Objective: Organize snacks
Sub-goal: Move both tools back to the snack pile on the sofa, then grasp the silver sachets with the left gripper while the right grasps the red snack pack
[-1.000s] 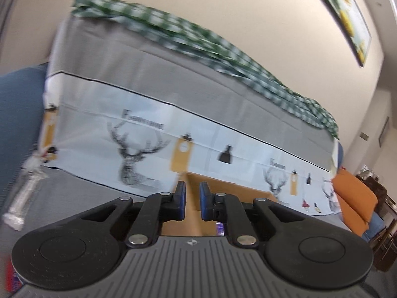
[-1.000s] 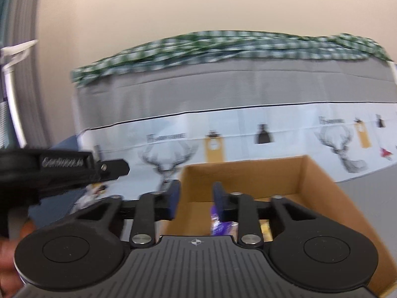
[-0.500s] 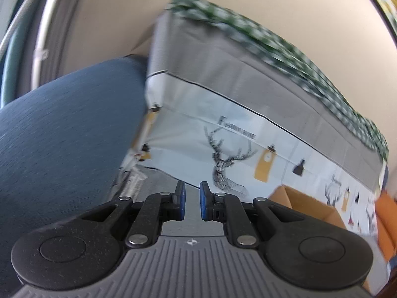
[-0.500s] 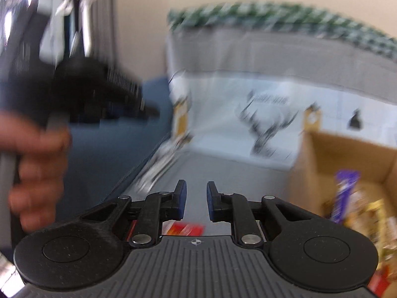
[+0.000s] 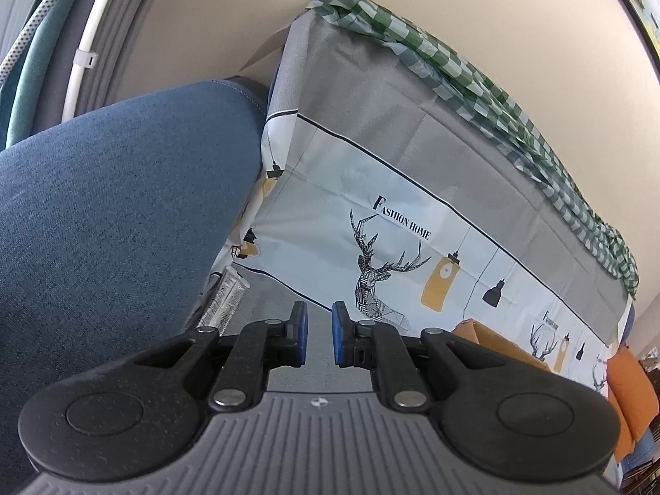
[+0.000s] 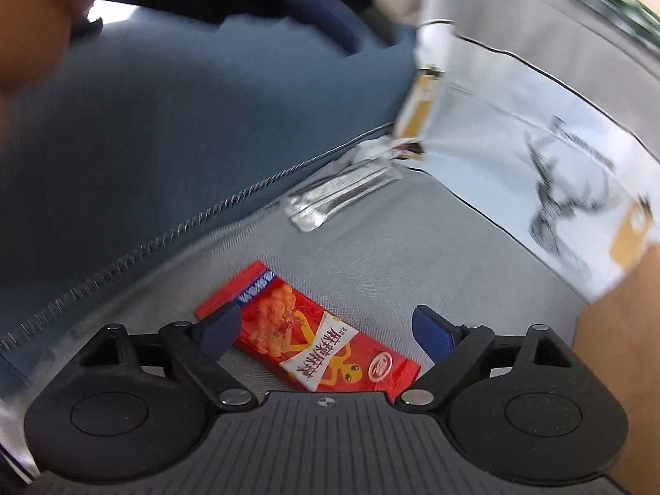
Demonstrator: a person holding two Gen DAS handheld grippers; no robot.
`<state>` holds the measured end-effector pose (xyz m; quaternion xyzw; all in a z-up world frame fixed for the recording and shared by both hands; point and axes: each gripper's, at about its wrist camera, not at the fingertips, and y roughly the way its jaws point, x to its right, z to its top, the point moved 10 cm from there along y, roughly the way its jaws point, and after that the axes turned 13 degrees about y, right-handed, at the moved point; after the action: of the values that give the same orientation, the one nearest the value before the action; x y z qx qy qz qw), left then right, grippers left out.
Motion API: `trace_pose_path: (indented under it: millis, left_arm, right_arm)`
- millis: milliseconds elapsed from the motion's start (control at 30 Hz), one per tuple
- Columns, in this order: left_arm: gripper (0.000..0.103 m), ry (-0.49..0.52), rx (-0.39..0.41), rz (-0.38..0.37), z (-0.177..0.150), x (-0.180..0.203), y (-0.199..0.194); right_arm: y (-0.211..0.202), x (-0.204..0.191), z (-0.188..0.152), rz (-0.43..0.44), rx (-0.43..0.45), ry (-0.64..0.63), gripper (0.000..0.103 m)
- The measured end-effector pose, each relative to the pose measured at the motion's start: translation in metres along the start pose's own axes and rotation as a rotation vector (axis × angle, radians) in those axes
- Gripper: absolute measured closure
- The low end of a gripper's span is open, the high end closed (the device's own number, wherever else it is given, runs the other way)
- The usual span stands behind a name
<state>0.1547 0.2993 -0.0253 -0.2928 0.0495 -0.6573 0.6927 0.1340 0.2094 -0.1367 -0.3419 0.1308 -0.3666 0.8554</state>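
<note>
The left claw [image 5: 315,332] is narrow, its blue pads nearly together with nothing between them, and it points over the grey seat [image 5: 272,309] toward the deer-print cover [image 5: 371,222]. To its left a clear wrapped packet [image 5: 225,301] lies along the seam where the seat meets the blue cushion [image 5: 103,214]; to its right only a corner of the cardboard box [image 5: 491,336] shows. The red snack is not in this view.

In the right wrist view the right claw [image 6: 326,330] is opening, its jaws already wide, and the red snack packet [image 6: 305,330] lies flat on the seat [image 6: 392,255] directly under and between them, though the pads do not press on it. The packet's long axis runs diagonally, from upper left near the left finger down to lower right by the claw body, so it sits skewed to the closing line; I judge the wrist needs to roll a little, or the grip would catch it corner to corner. The right claw is clearly the nearer one. Further back along the cushion [image 6: 165,123] seam lies the clear packet [image 6: 338,198].

The packet's lower end is cut off by the claw body, the box [image 6: 618,330] shows only as a tan wall at the right edge, and the view is smeared; a blurred hand [image 6: 33,20] fills the upper left corner.
</note>
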Motion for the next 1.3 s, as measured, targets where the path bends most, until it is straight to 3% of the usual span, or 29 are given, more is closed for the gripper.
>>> trace_pose_path:
  millis: [167, 333, 500, 533, 567, 667, 800, 867, 933, 1167, 1300]
  left_arm:
    - [0.091, -0.031, 0.001, 0.006, 0.001, -0.009, 0.001]
    - [0.091, -0.083, 0.006, 0.023, 0.002, -0.024, 0.0]
    - [0.091, -0.127, 0.013, 0.04, 0.004, -0.033, 0.0]
    - [0.091, -0.123, 0.015, 0.046, 0.004, -0.033, 0.0]
    - [0.091, -0.118, 0.017, 0.051, 0.004, -0.032, -0.001]
    - [0.091, -0.101, 0.021, 0.067, 0.004, -0.031, -0.001]
    - [0.091, -0.065, 0.007, 0.106, 0.001, -0.031, 0.005]
    - [0.091, -0.014, -0.015, 0.131, -0.003, -0.025, 0.012]
    - [0.091, 0.062, -0.05, 0.162, -0.01, -0.018, 0.023]
    - [0.087, 0.262, -0.203, 0.301, -0.044, -0.016, 0.084]
    - [0.064, 0.359, -0.237, 0.39, -0.055, -0.02, 0.114]
  right_arm:
    - [0.025, -0.003, -0.007, 0.082, -0.067, -0.015, 0.009]
    - [0.032, 0.001, -0.011, 0.16, -0.118, 0.073, 0.006]
    - [0.022, -0.007, -0.026, 0.214, -0.135, 0.026, 0.011]
    - [0.02, -0.006, -0.026, 0.215, -0.128, 0.03, 0.018]
    - [0.018, -0.002, -0.025, 0.207, -0.115, 0.044, 0.03]
    - [0.014, 0.012, -0.023, 0.162, -0.107, 0.107, 0.052]
    - [0.003, 0.038, -0.035, 0.001, -0.105, 0.248, 0.054]
    - [-0.01, 0.054, -0.047, -0.117, -0.111, 0.355, 0.054]
    - [-0.022, 0.063, -0.056, -0.176, -0.115, 0.426, 0.053]
    - [-0.025, 0.07, -0.066, -0.162, -0.09, 0.476, 0.044]
    - [-0.025, 0.071, -0.065, -0.15, -0.089, 0.479, 0.043]
